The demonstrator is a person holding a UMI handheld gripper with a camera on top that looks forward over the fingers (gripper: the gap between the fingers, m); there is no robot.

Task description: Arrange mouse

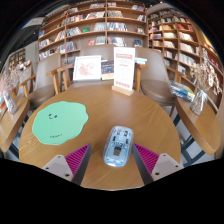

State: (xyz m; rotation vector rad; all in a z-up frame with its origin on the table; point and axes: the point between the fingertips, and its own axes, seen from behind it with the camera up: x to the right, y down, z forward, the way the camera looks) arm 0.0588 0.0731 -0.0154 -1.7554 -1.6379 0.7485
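Nearest are the two fingers of the gripper (108, 160), each with one magenta pad (76, 156), spread wide apart and released, pressing on nothing. Between them, with a clear gap at either side, lies one mouse (118, 145), pale grey and see-through, resting on its own on the round wooden table (150, 115), its length pointing away from the fingers.

A little farther and to the left, well apart from the mouse, one round light-green mat (59, 122) lies flat on the same table, bearing a small dark mark near its middle.

At the far side of the table stand two upright display cards: one to the left with a reddish picture on white (88, 68), and one to the right, a taller white sign (124, 71) with an orange band in a wooden holder. They stand just beside each other.

Beyond the table, bookshelves (95, 25) filled with books run along the far wall and round to the right. Lower racks with books or magazines (190, 95) stand at the right, and another low shelf (12, 95) at the left.
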